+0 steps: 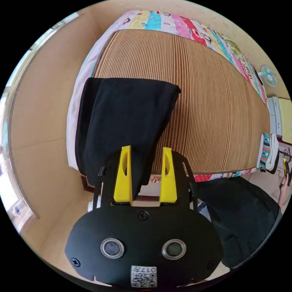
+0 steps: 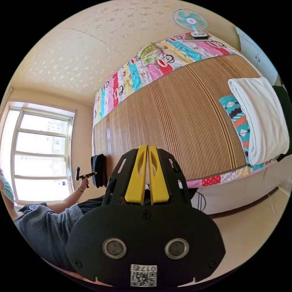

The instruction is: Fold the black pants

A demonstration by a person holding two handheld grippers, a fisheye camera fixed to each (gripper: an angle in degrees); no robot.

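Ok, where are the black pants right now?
In the left gripper view, the black pants lie folded on the slatted mat's corner, just beyond the open left gripper.

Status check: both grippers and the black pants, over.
Left gripper open, nothing gripped. Right gripper shut, empty. Black pants folded on bamboo mat, overhanging edge.

One black pants, one fan, two grippers.
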